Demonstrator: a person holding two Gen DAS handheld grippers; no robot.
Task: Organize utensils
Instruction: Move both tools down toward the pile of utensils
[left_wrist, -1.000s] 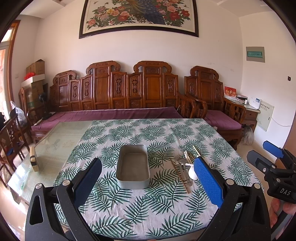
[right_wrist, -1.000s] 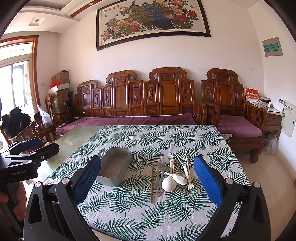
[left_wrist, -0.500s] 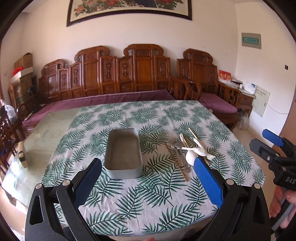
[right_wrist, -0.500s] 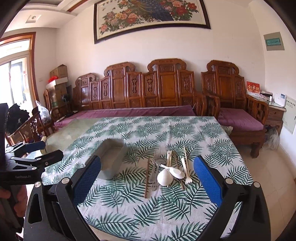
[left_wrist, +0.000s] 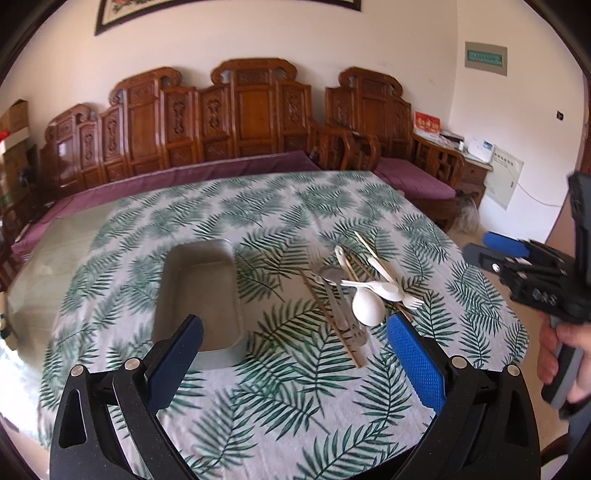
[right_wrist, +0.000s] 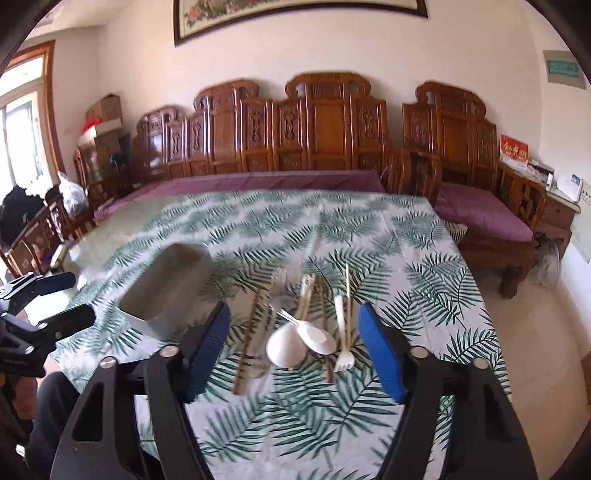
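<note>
Right gripper (left_wrist: 491, 254) body with unreadable white lettering, red card (right_wrist: 513, 152) gold characters illegible

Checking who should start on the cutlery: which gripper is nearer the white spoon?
Right. The right gripper frames the white spoon between its open, empty fingers, which have just been closing. The left gripper points between the grey tray and the pile.

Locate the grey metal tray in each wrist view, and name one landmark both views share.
Left wrist: grey metal tray left of centre, empty, behind the left gripper's left pad.
Right wrist: tray at centre-left, left of the utensil pile.
Shared landmark: carved wooden bench.
</note>
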